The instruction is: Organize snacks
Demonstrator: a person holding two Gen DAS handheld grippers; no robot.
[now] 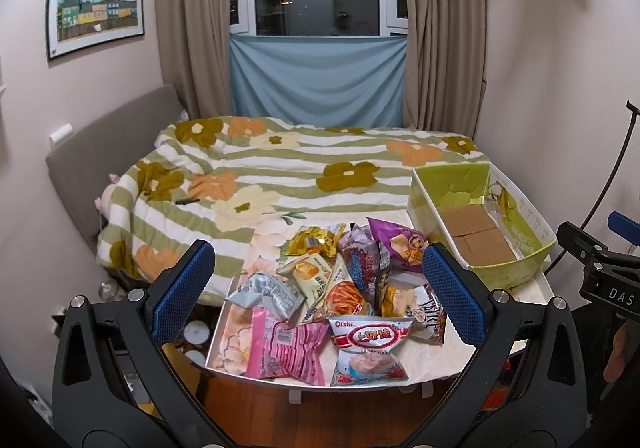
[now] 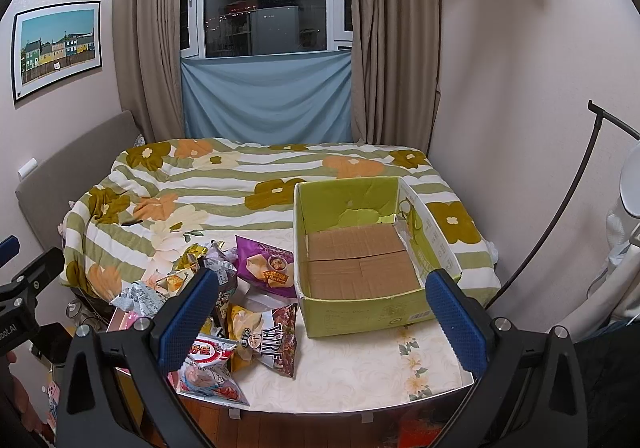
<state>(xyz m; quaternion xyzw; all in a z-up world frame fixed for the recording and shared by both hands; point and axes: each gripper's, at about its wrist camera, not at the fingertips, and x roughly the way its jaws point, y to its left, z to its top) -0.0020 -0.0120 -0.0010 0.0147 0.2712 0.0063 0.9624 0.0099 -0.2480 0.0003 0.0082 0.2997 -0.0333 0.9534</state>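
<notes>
A pile of snack bags (image 1: 340,288) lies on a small floral-topped table (image 1: 440,364): a pink bag (image 1: 286,348), a red-and-white Oishi bag (image 1: 370,344), a purple bag (image 1: 400,242), a yellow bag (image 1: 316,240). An empty green cardboard box (image 1: 480,224) stands at the table's right. My left gripper (image 1: 318,292) hangs open above the pile, holding nothing. In the right wrist view the box (image 2: 360,248) is straight ahead and the purple bag (image 2: 266,264) lies left of it. My right gripper (image 2: 320,312) is open and empty, short of the box.
A bed with a green-striped flower quilt (image 1: 300,172) sits behind the table, against curtains and a window. The right gripper's body (image 1: 600,272) shows at the right edge of the left wrist view. Wooden floor (image 1: 320,416) lies below the table's near edge. A black stand (image 2: 580,188) leans at right.
</notes>
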